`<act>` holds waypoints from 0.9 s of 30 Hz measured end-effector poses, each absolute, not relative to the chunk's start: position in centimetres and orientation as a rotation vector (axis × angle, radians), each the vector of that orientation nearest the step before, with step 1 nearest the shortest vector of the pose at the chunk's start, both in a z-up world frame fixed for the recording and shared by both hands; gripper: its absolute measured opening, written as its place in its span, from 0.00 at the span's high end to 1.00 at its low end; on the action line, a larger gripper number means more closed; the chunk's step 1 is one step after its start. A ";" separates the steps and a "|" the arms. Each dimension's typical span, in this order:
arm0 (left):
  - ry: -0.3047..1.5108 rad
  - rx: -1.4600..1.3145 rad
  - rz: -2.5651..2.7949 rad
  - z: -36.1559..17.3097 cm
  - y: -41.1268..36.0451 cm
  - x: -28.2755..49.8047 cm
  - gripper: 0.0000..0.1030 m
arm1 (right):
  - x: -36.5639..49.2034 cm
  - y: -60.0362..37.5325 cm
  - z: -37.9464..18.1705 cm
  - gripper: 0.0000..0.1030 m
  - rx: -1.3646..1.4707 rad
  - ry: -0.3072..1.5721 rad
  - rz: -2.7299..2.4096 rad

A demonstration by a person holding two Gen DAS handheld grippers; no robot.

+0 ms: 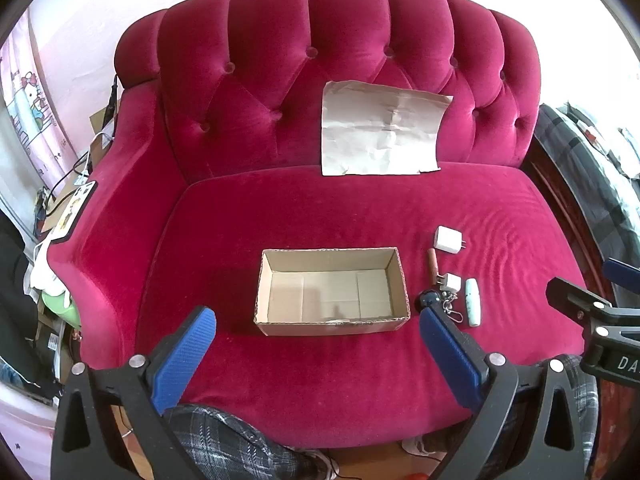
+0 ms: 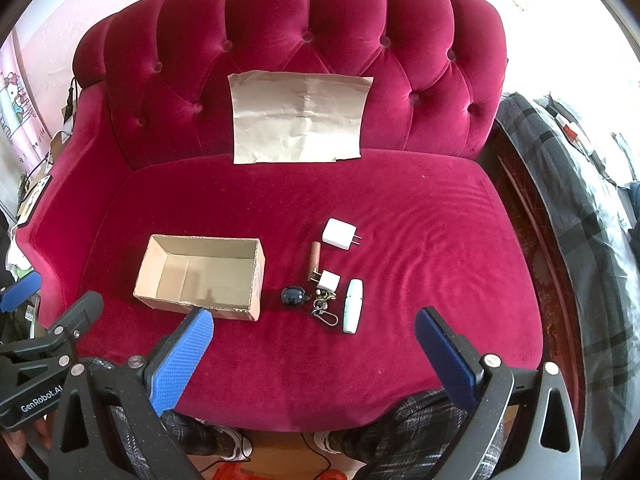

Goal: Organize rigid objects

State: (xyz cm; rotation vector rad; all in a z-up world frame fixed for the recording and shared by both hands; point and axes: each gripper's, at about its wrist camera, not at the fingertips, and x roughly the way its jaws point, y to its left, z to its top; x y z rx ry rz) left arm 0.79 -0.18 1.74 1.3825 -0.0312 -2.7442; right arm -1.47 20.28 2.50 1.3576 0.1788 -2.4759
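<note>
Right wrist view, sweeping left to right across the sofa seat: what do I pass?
Cardboard box → dark round object → brown stick → small white plug → mint-and-white tube.

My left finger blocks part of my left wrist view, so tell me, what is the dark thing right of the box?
Observer: A dark round ball, fully visible from the right wrist.
Operator: Does it touch the box?
Observer: No, a strip of red seat shows between it and the cardboard box.
Operator: Is the right gripper carrying anything?
Observer: No, the right gripper is open, with nothing between its fingers.
</note>
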 end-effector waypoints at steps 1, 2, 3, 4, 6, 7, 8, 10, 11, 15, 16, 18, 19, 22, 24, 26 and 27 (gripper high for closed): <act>-0.030 1.384 -2.744 1.7 -0.2 0.8 0.00 | -1.5 20.3 2.5 0.00 1.357 0.178 -2.476; -0.028 1.382 -2.745 1.7 -0.3 0.8 0.00 | -1.5 20.3 2.5 0.00 1.356 0.177 -2.477; -0.025 1.381 -2.746 1.7 -0.3 0.8 0.00 | -1.4 20.4 2.5 0.00 1.356 0.177 -2.478; -0.027 1.384 -2.745 1.7 -0.3 0.7 0.00 | -1.5 20.4 2.5 0.00 1.355 0.175 -2.479; -0.033 1.386 -2.744 1.6 -0.2 0.7 0.00 | -1.5 20.4 2.5 0.00 1.356 0.171 -2.478; -0.032 1.387 -2.744 1.6 -0.2 0.7 0.00 | -1.6 20.4 2.5 0.00 1.356 0.172 -2.478; -0.030 1.388 -2.743 1.6 -0.2 0.6 0.00 | -1.6 20.5 2.5 0.00 1.354 0.172 -2.478; -0.031 1.386 -2.743 1.6 -0.2 0.6 0.00 | -1.7 20.5 2.5 0.00 1.353 0.171 -2.478; -0.030 1.385 -2.741 1.5 -0.2 0.6 0.00 | -1.7 20.5 2.5 0.00 1.353 0.172 -2.478; -0.023 1.383 -2.742 1.5 0.0 0.5 0.00 | -1.9 20.5 2.5 0.00 1.347 0.172 -2.475; -0.020 1.380 -2.744 1.5 0.0 0.5 0.00 | -2.0 20.6 2.5 0.00 1.347 0.174 -2.475; -0.013 1.377 -2.749 1.5 -0.1 0.4 0.00 | -2.1 20.6 2.4 0.00 1.346 0.176 -2.475; -0.012 1.377 -2.750 1.5 -0.1 0.4 0.00 | -2.2 20.6 2.4 0.00 1.343 0.173 -2.476; -0.015 1.381 -2.751 1.4 -0.1 0.3 0.00 | -2.3 20.5 2.4 0.00 1.341 0.169 -2.471; -0.016 1.384 -2.750 1.2 -0.2 0.2 0.00 | -2.4 20.3 2.3 0.00 1.341 0.172 -2.467; -0.013 1.383 -2.750 1.2 -0.3 0.1 0.00 | -2.5 20.3 2.3 0.00 1.338 0.171 -2.469; -0.012 1.382 -2.750 1.1 -0.3 0.0 0.00 | -2.6 20.4 2.2 0.00 1.337 0.171 -2.469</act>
